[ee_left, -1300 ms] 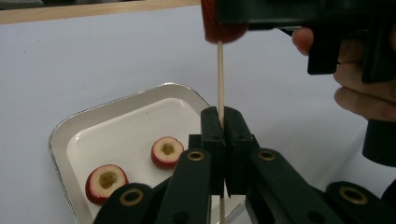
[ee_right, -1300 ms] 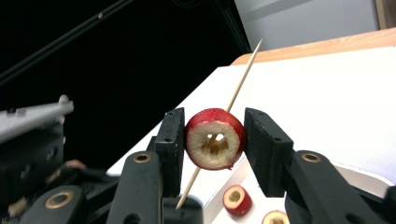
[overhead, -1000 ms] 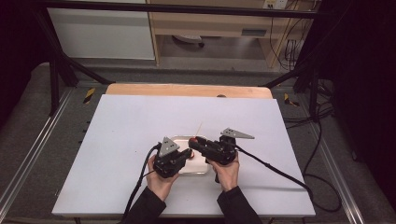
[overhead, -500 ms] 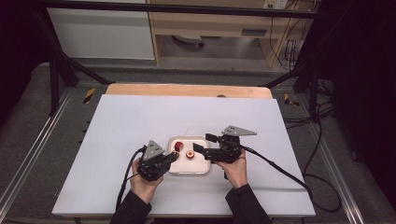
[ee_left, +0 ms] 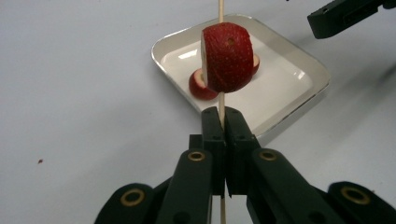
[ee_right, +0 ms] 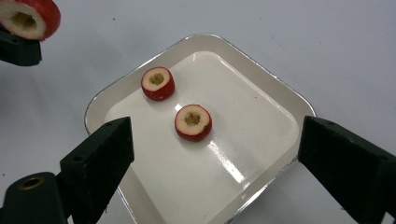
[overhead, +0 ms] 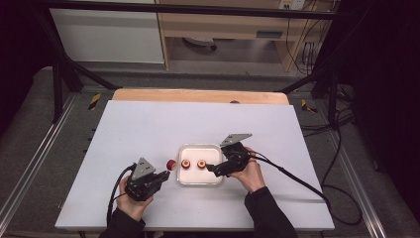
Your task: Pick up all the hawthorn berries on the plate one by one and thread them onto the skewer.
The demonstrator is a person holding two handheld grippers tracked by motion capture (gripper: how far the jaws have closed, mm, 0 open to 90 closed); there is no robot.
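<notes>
Left gripper (overhead: 159, 179): it is closed on a thin wooden skewer (ee_left: 221, 100), which is pinched between the two black jaws; compared with one second ago it has been carried away from the tray, to the left and nearer to the person.
Skewer load: one round red fruit slice with a hole in the middle (ee_left: 227, 57) is threaded on the skewer, above the jaws and just beside the tray's left edge.
Right gripper (overhead: 211, 168): its jaws have just been opening and now stand wide apart over the tray; nothing is held between them.
Shallow white square tray (overhead: 218, 148): it is seen uncovered on the white table (overhead: 148, 124); earlier both grippers were above it.
Two more red ring slices (ee_right: 193, 122): they lie flat in the tray, near each other but apart.
</notes>
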